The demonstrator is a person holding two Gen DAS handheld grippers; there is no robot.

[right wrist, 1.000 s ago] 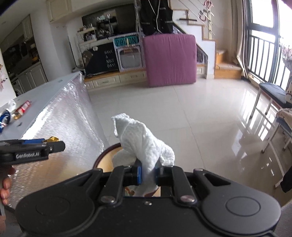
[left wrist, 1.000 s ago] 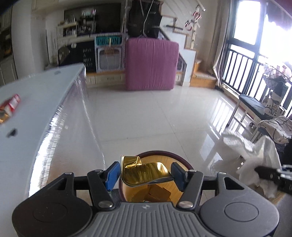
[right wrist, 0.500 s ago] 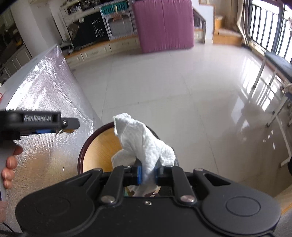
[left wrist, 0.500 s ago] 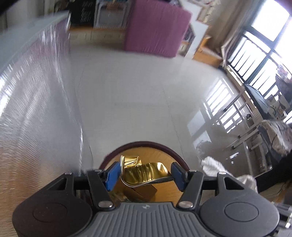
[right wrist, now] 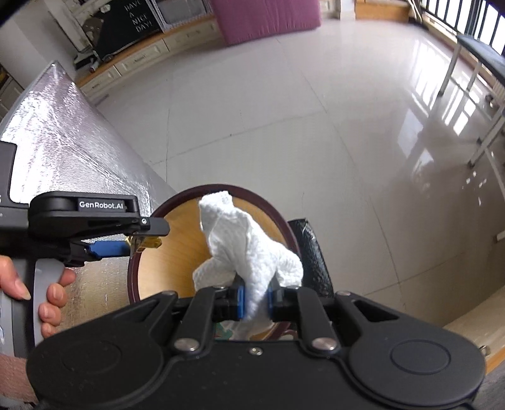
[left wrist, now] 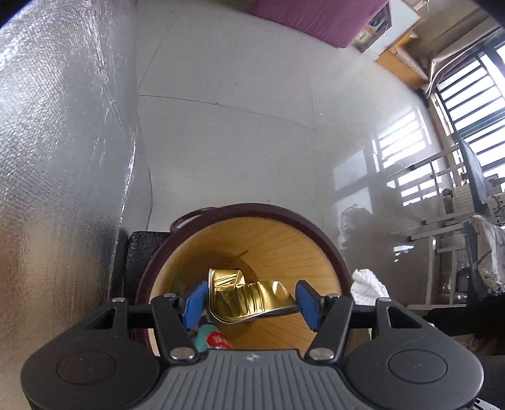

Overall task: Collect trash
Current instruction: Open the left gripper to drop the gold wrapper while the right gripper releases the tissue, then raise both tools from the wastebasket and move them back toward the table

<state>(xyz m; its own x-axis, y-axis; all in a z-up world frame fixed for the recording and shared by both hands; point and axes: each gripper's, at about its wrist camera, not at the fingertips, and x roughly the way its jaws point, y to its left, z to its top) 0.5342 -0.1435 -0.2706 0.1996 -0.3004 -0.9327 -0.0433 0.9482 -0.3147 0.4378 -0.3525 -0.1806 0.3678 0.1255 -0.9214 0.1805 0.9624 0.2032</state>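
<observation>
A round bin (left wrist: 252,208) with a dark maroon rim and a wood-coloured inside stands on the floor against the counter. My left gripper (left wrist: 251,302) is shut on a crushed gold can (left wrist: 249,296) and points steeply down over the bin's mouth. A teal and red wrapper (left wrist: 212,339) lies inside the bin. My right gripper (right wrist: 255,302) is shut on a white paper towel (right wrist: 249,249), also above the bin (right wrist: 134,280). In the right wrist view the left gripper (right wrist: 145,238) reaches over the rim from the left with the gold can (right wrist: 148,243), a hand (right wrist: 50,293) on its grip.
The counter's silver foil-covered side (left wrist: 63,157) rises on the left, close to the bin. A black object (right wrist: 309,252) leans beside the bin. A purple mat (right wrist: 265,15) stands far back. A bench and chair legs (right wrist: 473,53) stand at the right by the window.
Both grippers have sunk and tipped downward, so the bin's mouth now fills the lower view. The gold can and the paper towel stay gripped as before.
</observation>
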